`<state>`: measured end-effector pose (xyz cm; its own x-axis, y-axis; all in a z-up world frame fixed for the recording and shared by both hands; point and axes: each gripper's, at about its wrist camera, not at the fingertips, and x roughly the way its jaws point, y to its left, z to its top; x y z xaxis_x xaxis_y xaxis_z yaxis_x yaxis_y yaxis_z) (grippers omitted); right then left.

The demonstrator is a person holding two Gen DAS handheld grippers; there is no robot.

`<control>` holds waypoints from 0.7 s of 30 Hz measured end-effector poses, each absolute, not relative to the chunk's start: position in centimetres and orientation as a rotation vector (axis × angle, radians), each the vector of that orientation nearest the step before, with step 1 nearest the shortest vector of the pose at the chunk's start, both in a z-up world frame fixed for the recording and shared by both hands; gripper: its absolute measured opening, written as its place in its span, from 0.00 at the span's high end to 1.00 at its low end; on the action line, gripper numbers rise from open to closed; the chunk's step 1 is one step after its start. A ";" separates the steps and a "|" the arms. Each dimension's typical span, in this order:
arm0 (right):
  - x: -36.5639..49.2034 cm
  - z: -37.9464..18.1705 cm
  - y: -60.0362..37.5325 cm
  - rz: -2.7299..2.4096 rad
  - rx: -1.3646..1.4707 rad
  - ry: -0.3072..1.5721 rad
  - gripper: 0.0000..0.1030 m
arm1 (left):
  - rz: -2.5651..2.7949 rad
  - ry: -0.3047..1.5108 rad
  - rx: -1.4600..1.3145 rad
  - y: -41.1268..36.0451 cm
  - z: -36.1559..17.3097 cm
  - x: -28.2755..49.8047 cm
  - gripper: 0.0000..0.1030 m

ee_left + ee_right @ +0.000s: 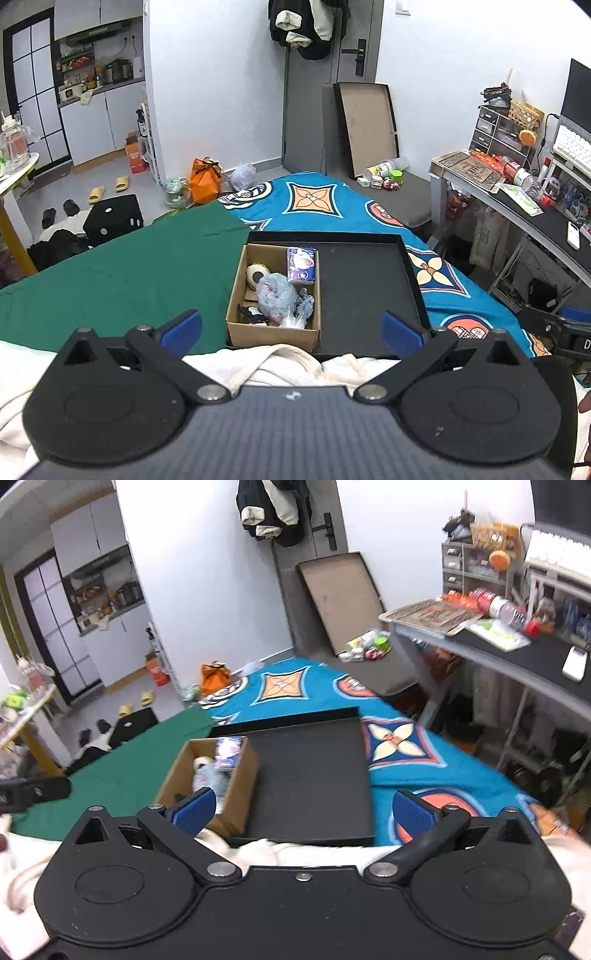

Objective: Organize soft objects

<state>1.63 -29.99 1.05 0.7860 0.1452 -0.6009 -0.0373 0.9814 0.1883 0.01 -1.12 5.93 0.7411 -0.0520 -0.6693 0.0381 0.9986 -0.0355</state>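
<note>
A brown cardboard box (236, 295) sits in the left part of a black tray (365, 280) on the bed. It holds a grey fluffy toy (275, 291), a tissue pack (301, 265), a round cream plush (255, 275) and a small black-and-white item. A cream-white garment (291, 363) lies just under both grippers. My left gripper (291, 330) is open and empty above it. My right gripper (304, 814) is open and empty, near the tray's (314, 775) front edge, with the box (242, 775) ahead on its left.
The bed has a blue patterned cover (314, 199) and a green sheet (122, 266). A desk (517, 206) with clutter stands at the right. Bags, slippers and a black cube (114, 218) lie on the floor beyond the bed.
</note>
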 end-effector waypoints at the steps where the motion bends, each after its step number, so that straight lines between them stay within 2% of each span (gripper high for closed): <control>1: 1.6 1.2 -30.1 0.109 0.185 0.659 0.00 | -0.052 0.741 -0.011 -1.2 6.1 0.0 0.01; 21: 1.7 1.2 -29.7 0.097 0.178 0.656 0.00 | -0.032 0.740 0.017 -1.2 6.7 0.4 0.01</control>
